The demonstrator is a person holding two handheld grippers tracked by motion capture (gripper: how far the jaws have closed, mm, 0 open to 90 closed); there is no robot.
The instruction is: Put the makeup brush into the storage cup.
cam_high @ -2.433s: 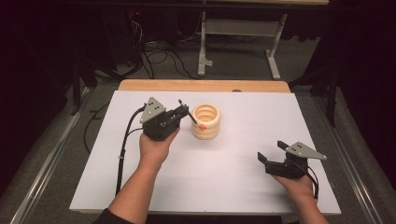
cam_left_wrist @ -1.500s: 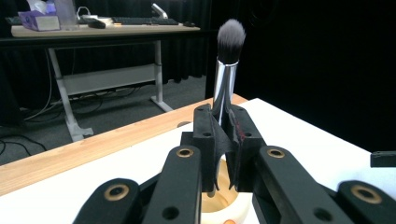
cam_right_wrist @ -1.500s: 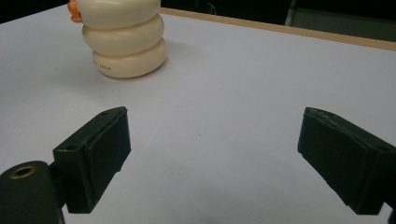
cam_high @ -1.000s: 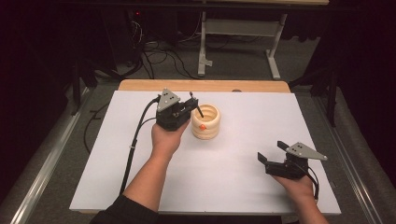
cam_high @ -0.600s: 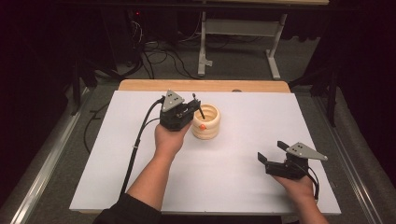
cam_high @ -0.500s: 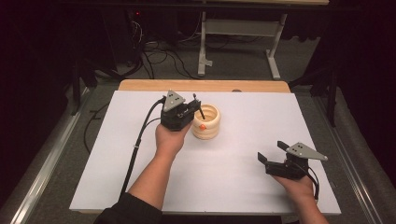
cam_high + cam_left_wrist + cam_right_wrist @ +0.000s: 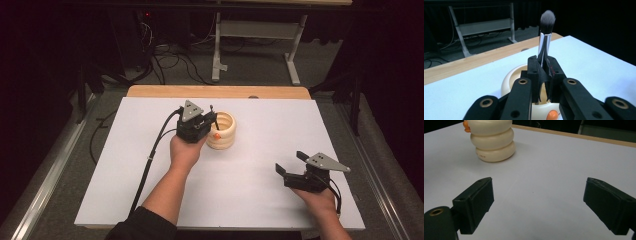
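While the left gripper had its fingers pinched on the makeup brush at its metal ferrule, bristles up, the brush stood over the cream ribbed holder near the bench middle. It looked light, stiff and slick there, so a firm hold seemed wise. The right gripper rested apart, fingers spread, empty.

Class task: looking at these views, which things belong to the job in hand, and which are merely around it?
In the job:
left gripper, shut on the brush
brush, held upright over the holder
cream holder

Just around:
right gripper, open, resting apart on the table
metal stand and floor cables beyond
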